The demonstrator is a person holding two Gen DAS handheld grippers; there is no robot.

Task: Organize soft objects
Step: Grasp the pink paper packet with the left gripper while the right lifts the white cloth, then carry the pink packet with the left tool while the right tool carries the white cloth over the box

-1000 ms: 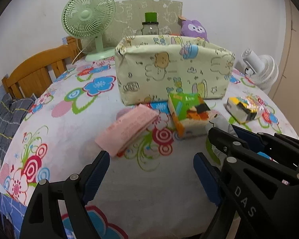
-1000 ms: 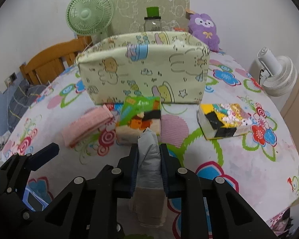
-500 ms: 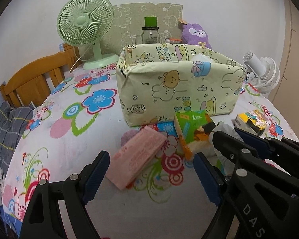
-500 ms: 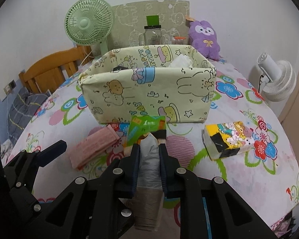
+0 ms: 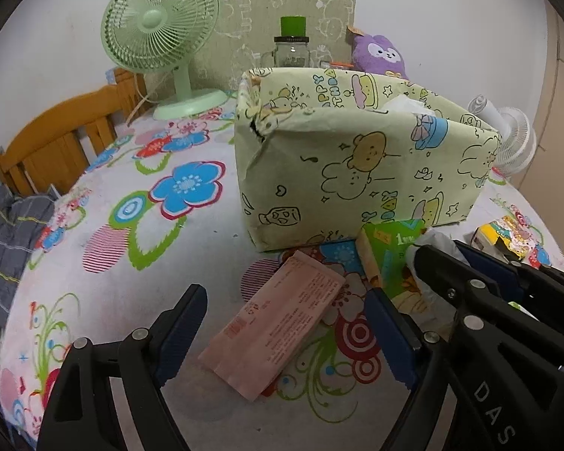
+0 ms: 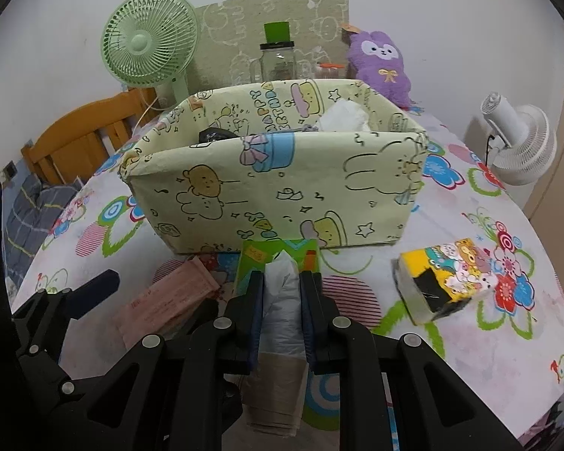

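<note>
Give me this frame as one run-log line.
right gripper: shut on grey plastic bag | left gripper: open, empty, above pink packet | box: open, ahead | on table: green pack, yellow pack

The left gripper (image 5: pixel 282 323) points downward, its jaws spread wide with nothing gripped. Just beside it, the right gripper (image 6: pixel 282 293) is clamped tight on a soft grey-white roll (image 6: pixel 282 300).

Both fisheye cameras look forward and down along their fingers, close above the flowered tablecloth (image 5: pixel 139 255). The left view faces the cartoon-printed box (image 5: pixel 357 173) at its left corner; the right view faces it squarely. Both share the box, green fan (image 6: pixel 150 45) and purple plush (image 6: pixel 381 64).
</note>
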